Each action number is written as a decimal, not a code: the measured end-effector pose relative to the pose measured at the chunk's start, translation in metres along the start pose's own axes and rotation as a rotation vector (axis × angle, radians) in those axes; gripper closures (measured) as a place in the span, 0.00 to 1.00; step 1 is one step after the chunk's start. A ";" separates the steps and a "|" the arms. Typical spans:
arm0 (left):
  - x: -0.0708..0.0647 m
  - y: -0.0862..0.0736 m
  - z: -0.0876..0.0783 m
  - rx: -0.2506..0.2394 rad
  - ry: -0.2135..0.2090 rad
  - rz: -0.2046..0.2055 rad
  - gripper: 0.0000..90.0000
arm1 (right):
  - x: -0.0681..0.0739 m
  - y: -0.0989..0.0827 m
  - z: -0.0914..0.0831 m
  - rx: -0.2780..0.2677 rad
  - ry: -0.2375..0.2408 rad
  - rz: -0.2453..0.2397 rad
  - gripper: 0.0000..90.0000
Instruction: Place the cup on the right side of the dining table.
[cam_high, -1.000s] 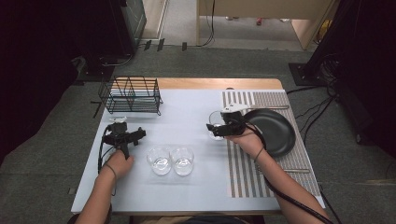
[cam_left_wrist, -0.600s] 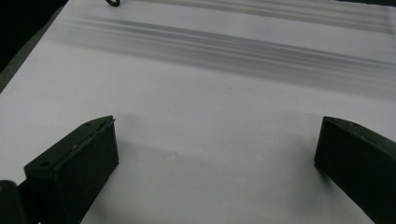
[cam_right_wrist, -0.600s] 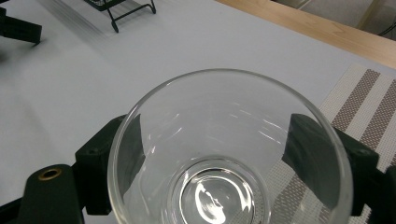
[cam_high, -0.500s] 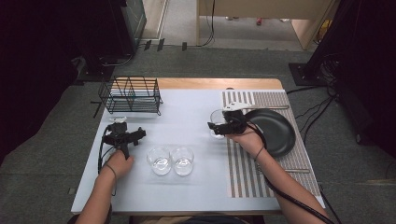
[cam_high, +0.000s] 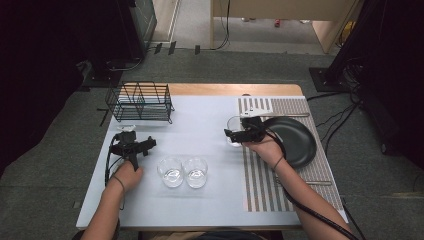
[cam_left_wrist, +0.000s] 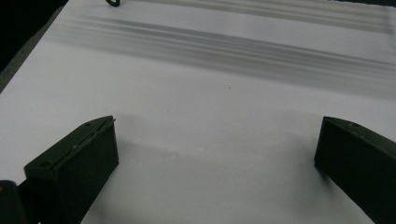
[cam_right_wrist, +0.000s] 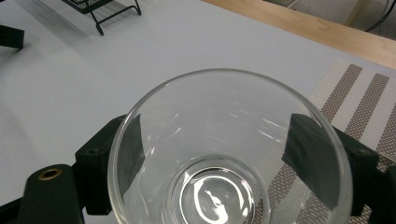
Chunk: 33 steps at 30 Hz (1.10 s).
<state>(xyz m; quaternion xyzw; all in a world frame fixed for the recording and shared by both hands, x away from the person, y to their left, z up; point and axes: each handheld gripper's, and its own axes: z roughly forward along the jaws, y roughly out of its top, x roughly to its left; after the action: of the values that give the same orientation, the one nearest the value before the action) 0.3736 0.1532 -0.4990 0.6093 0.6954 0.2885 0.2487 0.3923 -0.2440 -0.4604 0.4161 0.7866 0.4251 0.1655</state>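
My right gripper (cam_high: 236, 135) is shut on a clear empty glass (cam_high: 233, 130) at the left edge of the striped placemat (cam_high: 262, 180). In the right gripper view the glass (cam_right_wrist: 224, 154) is seen from above, and the two black jaws of the gripper (cam_right_wrist: 212, 120) press on its sides. My left gripper (cam_high: 131, 145) hovers over the white table at the left, open. Its jaws (cam_left_wrist: 217, 123) stand wide apart with nothing between them.
Two more empty glasses (cam_high: 171, 171) (cam_high: 195, 173) stand side by side near the middle front of the white table (cam_high: 200, 115). A black wire rack (cam_high: 141, 101) sits at the back left. A black plate (cam_high: 296, 141) lies on the placemat beside my right hand.
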 end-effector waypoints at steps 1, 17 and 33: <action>0.000 0.000 0.000 0.000 0.000 0.000 0.00 | 0.000 0.000 0.000 0.000 -0.001 0.000 0.20; 0.000 0.000 0.000 -0.001 0.000 -0.001 0.00 | -0.008 0.002 -0.001 -0.008 -0.025 0.016 0.20; 0.000 0.000 0.000 -0.002 0.000 -0.001 0.00 | -0.016 0.006 -0.006 -0.020 -0.045 0.034 0.20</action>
<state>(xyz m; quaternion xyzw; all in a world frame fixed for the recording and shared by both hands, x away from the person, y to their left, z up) 0.3735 0.1532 -0.4991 0.6086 0.6956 0.2889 0.2495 0.4015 -0.2582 -0.4537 0.4371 0.7712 0.4263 0.1802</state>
